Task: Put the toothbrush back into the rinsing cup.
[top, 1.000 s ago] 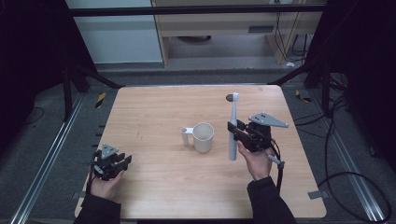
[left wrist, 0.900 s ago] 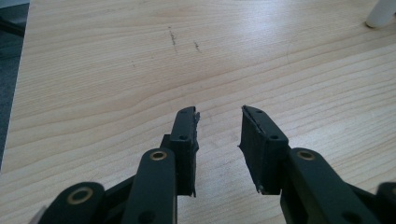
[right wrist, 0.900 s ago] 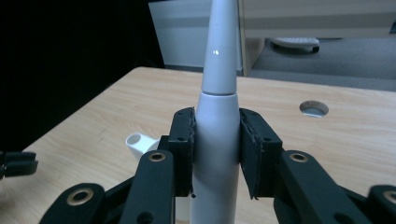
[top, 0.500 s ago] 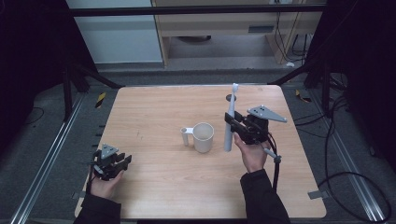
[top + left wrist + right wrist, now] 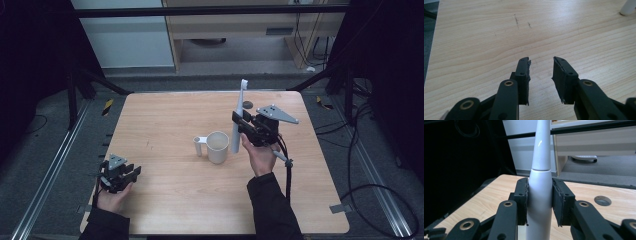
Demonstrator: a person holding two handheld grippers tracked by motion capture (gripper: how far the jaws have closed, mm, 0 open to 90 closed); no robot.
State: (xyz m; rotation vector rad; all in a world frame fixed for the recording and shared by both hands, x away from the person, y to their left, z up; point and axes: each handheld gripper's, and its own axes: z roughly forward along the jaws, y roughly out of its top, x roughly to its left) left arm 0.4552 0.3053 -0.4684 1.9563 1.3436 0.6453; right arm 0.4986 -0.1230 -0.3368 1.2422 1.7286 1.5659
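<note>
A white electric toothbrush (image 5: 238, 117) stands upright in the air, brush head up, its lower end just right of a white mug (image 5: 216, 146) at the table's middle. My right gripper (image 5: 243, 126) is shut on the toothbrush's thick handle (image 5: 539, 195), with both pads (image 5: 522, 195) pressed on its sides. The mug has its handle (image 5: 198, 145) to the left and stands upright. Near the table's front left corner my left gripper (image 5: 131, 172) rests low, open, with bare wood between its fingertips (image 5: 541, 67).
The wooden table (image 5: 165, 115) has a round cable hole (image 5: 248, 104) at the back, behind the toothbrush. A cable (image 5: 288, 175) trails from the right gripper along the person's forearm. Dark floor and metal rails surround the table.
The right gripper has carried the toothbrush up and leftward, closer to the mug. The left gripper has stayed in place.
</note>
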